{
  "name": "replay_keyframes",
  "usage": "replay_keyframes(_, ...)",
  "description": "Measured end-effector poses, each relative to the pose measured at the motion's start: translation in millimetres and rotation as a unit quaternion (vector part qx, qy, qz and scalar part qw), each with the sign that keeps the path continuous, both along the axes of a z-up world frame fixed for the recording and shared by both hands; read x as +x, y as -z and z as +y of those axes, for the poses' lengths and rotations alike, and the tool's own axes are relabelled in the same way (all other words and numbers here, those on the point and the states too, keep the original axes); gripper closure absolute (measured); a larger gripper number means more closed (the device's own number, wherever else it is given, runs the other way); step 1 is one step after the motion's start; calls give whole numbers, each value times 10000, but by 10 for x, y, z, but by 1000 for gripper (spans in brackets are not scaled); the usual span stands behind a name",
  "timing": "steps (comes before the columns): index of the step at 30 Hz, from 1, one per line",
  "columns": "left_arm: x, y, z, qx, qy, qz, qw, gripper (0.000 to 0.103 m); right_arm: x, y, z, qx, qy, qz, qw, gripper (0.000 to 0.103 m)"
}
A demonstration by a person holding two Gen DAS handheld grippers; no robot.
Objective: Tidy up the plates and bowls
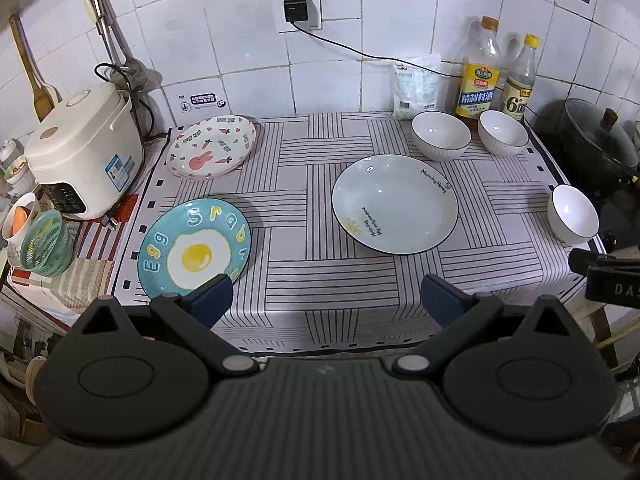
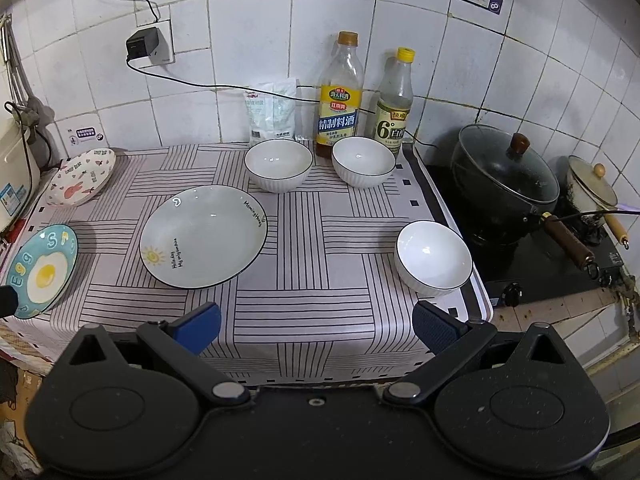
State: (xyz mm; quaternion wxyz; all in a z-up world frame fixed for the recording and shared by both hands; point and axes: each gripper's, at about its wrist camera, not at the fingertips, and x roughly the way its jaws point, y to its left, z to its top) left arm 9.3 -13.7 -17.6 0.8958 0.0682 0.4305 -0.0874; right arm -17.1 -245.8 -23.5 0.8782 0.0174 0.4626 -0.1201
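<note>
On the striped cloth lie a blue egg plate at front left, a pink rabbit plate at back left, and a pale green sun plate in the middle. Two white bowls stand at the back, and a third white bowl stands at the right edge. My left gripper is open and empty above the front edge, beside the egg plate. My right gripper is open and empty, near the third bowl.
A rice cooker and a green basket stand left. Two bottles and a white bag line the back wall. A dark lidded pot sits on the stove at right. A cable runs along the wall.
</note>
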Motion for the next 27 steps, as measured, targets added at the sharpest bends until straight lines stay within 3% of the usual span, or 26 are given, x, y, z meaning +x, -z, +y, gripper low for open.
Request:
replay_keyframes(10, 37, 13, -18, 82, 35, 59, 9999, 1, 43, 23, 23, -8, -18, 59, 10000, 0)
replay_keyframes(17, 22, -5, 13, -64, 146, -73, 9998, 1, 64, -19, 28, 91, -64, 75, 9999, 0)
replay_keyframes(23, 119, -75, 67, -376, 282, -294, 9985, 1, 144, -140, 41, 180, -541, -325, 9978, 0)
replay_keyframes(27, 309, -49, 89, -553, 266, -287, 9977, 0, 209, -106, 19, 299, -1007, -1054, 9889, 0)
